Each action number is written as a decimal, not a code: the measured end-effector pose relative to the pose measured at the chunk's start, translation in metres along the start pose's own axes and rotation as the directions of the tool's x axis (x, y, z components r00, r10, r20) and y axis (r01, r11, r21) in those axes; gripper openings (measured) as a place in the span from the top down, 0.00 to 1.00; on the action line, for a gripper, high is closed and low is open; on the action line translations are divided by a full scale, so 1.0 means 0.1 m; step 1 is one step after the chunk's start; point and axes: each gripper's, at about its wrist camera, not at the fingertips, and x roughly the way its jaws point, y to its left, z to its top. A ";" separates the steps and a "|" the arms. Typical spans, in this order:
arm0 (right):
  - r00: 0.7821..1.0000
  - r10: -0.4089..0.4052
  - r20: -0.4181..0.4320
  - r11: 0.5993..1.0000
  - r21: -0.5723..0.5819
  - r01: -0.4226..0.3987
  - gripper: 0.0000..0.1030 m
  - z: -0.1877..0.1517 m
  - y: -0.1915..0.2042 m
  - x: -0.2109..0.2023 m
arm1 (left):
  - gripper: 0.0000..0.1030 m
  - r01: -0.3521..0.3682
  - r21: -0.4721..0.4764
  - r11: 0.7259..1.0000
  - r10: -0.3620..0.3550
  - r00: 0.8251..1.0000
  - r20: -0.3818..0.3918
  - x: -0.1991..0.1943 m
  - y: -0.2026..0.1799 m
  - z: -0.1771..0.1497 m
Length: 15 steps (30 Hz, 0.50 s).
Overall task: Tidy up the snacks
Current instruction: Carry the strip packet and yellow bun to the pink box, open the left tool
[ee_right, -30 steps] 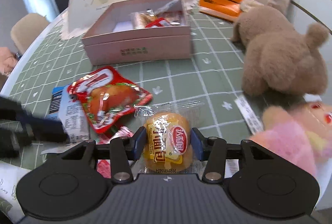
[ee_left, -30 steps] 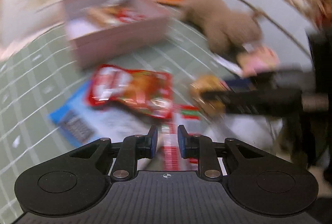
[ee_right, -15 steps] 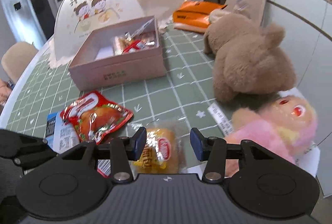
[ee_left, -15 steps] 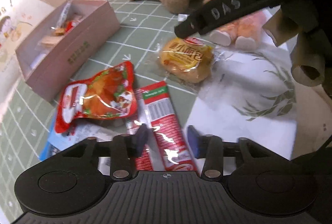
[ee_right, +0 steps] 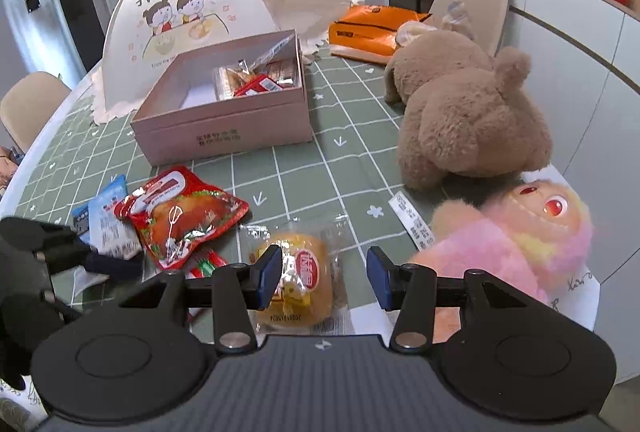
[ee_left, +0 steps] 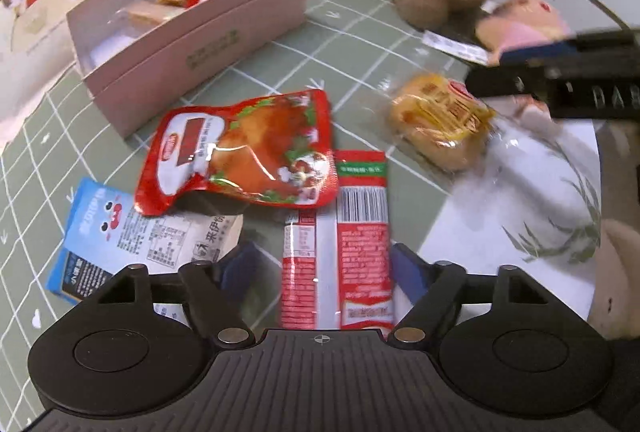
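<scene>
My left gripper [ee_left: 326, 268] is open, its jaws on either side of a long red-and-white stick packet [ee_left: 344, 240] lying on the table. A red chicken-leg pouch [ee_left: 240, 151] lies just beyond, over a blue-and-white packet [ee_left: 120, 232]. A wrapped yellow bun [ee_left: 440, 119] lies to the right. My right gripper [ee_right: 322, 278] is open and raised above the bun [ee_right: 296, 280]. The open pink box [ee_right: 224, 103] holds several snacks. The left gripper shows at the left edge of the right wrist view [ee_right: 48, 244].
A brown plush bear [ee_right: 464, 111] and a pink plush toy [ee_right: 520, 240] lie at the right. A domed food cover [ee_right: 200, 15] and an orange bag [ee_right: 372, 27] stand behind the box. A white printed sheet [ee_left: 520, 199] lies at the table's near right edge.
My right gripper has let go of the bun and lifted away from it, jaws open. My left gripper has opened wide and settled over the stick packet.
</scene>
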 end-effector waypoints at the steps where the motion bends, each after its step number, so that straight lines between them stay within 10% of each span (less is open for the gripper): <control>1: 1.000 0.005 -0.004 1.000 -0.002 -0.005 0.55 0.00 0.01 0.01 | 0.24 0.031 -0.010 0.999 -0.031 1.000 0.005 -0.01 0.01 0.01; 15: 0.995 0.003 -0.103 0.994 -0.104 -0.014 0.47 0.05 0.30 0.47 | 0.33 0.021 0.030 0.999 -0.022 1.000 0.020 0.05 -0.21 0.01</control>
